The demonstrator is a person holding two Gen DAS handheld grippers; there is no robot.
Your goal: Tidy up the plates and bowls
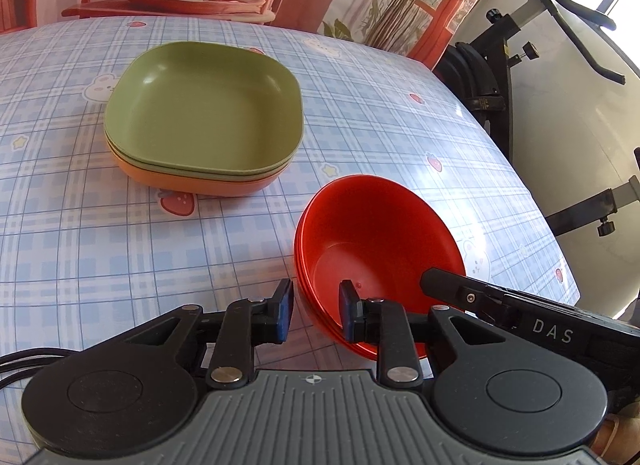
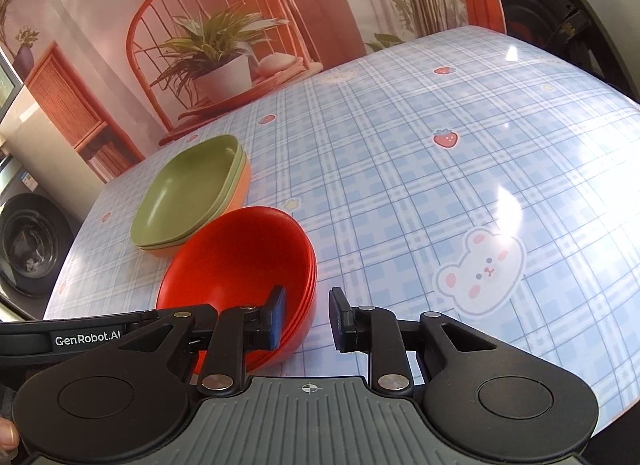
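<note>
A stack of red bowls [image 1: 376,241] sits on the table near me; it also shows in the right wrist view [image 2: 244,265]. My left gripper [image 1: 316,313] is open, its jaws straddling the stack's left rim, one finger inside the top bowl. My right gripper [image 2: 308,317] is open and straddles the right rim, one finger inside. A stack of square plates, green on top and orange at the bottom [image 1: 204,117], stands farther back; it also shows in the right wrist view [image 2: 192,193].
The table [image 2: 440,169] has a blue plaid cloth with strawberries and bears. A printed backdrop hangs behind it. Black stands [image 1: 500,65] are off the right edge. A washing machine [image 2: 28,241] stands at the left.
</note>
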